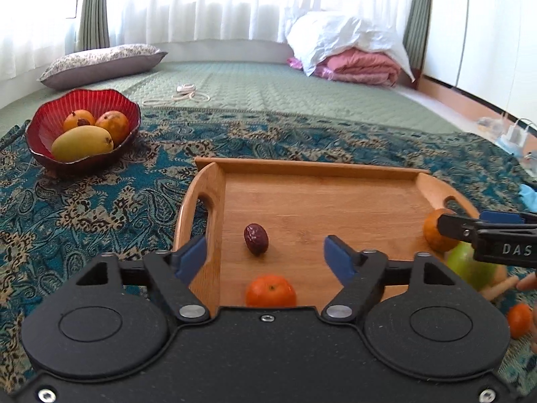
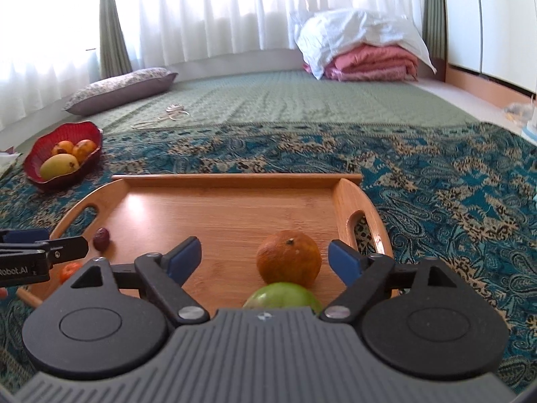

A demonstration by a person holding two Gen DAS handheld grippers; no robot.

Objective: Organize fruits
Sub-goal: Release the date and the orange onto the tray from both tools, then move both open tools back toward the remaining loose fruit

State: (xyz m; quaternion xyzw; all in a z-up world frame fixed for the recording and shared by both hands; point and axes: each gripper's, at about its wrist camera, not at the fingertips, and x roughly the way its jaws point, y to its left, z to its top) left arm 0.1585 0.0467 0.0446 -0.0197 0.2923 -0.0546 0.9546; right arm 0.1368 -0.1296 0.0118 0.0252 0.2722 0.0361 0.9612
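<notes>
Both jaws stand wide, nothing held. Left gripper (image 1: pixel 265 252) is poised over the tray (image 1: pixel 302 168), with a date (image 1: pixel 256 239) and a small tangerine (image 1: pixel 270 290) between its fingers. Right gripper (image 2: pixel 265 257) frames an orange (image 2: pixel 288 257), green apple (image 2: pixel 282 297) just below. One fruit should be centred between the pads before closing, neighbours left untouched. Red bowl (image 1: pixel 40 134) sits well apart, far left.

Bright daylight blows out the white curtains (image 1: pixel 208 3); both fisheye views stay sharp, bending at edges.
</notes>
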